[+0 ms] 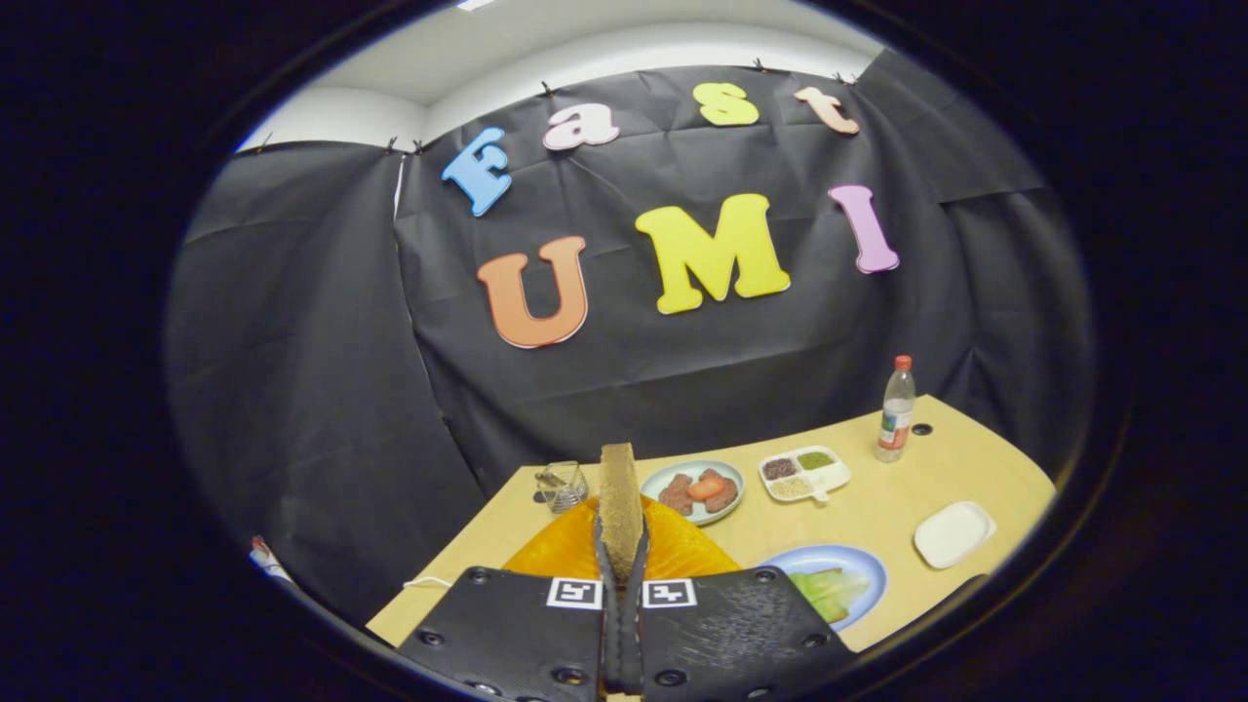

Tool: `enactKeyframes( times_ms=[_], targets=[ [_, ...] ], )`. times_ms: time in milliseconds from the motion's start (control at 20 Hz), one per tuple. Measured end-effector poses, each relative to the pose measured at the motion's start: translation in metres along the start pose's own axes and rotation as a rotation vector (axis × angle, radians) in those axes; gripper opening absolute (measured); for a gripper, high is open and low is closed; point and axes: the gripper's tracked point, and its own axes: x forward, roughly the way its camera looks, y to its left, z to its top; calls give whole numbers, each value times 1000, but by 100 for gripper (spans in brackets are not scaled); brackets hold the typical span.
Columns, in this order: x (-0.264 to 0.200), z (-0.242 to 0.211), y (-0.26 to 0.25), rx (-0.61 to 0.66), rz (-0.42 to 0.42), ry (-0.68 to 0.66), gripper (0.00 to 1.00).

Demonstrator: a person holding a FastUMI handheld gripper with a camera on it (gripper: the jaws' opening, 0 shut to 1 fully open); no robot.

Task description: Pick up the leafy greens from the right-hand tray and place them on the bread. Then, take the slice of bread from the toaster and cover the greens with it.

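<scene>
My gripper is shut on a slice of brown bread, seen edge-on and standing upright between the fingers. Right below and behind the slice is the orange toaster, and the slice looks lifted out of it. To the right of the fingers, a pale leafy green lies on a blue plate. The gripper's body hides the plate's near left part, so I cannot tell what lies under the leaf. Further right is a small white tray with nothing on it.
On the wooden table beyond the toaster stand a plate of meat pieces and tomato, a divided white dish of grains and a small glass cup. A plastic bottle stands at the far right.
</scene>
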Motion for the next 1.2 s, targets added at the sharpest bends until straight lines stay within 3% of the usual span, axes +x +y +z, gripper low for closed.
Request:
enactKeyframes(
  times_ms=[200, 550, 900, 1200],
  targets=[
    [-5, -2, -44, -18, -54, -26, 0],
    [6, -47, -99, 16, -113, 24, 0],
    [48, -121, -133, 102, -138, 134, 1],
    [63, -143, -141, 181, -132, 153, 0]
  ],
)
